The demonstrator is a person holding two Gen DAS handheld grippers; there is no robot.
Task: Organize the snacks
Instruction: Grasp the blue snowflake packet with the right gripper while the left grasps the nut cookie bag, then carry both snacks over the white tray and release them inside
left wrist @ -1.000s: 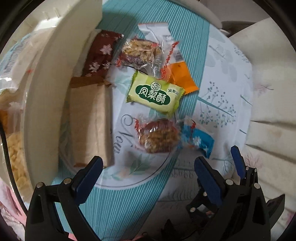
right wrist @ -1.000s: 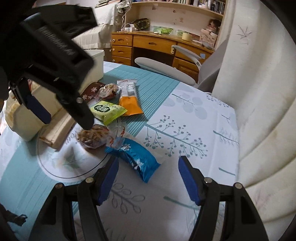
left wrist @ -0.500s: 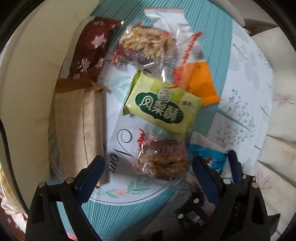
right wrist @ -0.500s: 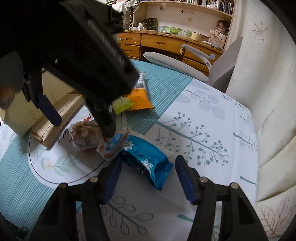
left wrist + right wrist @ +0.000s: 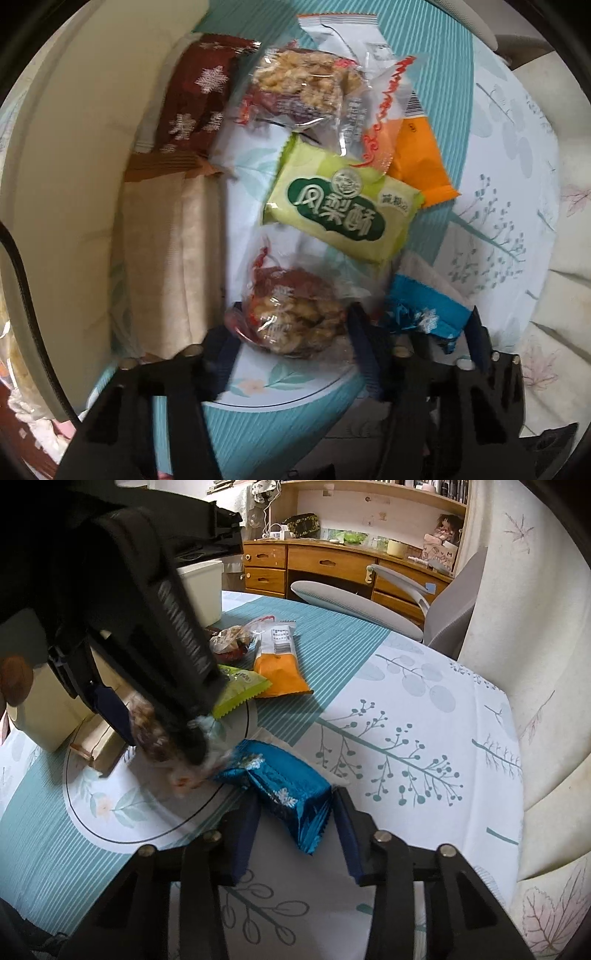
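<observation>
A clear-wrapped nut and date snack (image 5: 295, 306) lies on the round print of the tablecloth, and my left gripper (image 5: 290, 332) is shut on it from above, a pad on each side. Seen in the right wrist view, that snack (image 5: 147, 734) sits between the left gripper's dark fingers. Right beside it lies a blue foil packet (image 5: 284, 779), also seen in the left wrist view (image 5: 424, 314). My right gripper (image 5: 295, 812) straddles the packet's near end. Its jaws are closing and the pads touch the packet's sides.
Beyond lie a green packet (image 5: 340, 206), an orange packet (image 5: 417, 162), a second nut snack (image 5: 306, 85), a brown snowflake packet (image 5: 199, 96) and a long beige packet (image 5: 162, 258). A cream bin (image 5: 74, 147) stands to the left. A grey chair (image 5: 354, 605) stands behind the table.
Both grippers have sunk toward the table. The left jaws went from wide open to shut on the nut snack. The right jaws have narrowed around the blue packet.
</observation>
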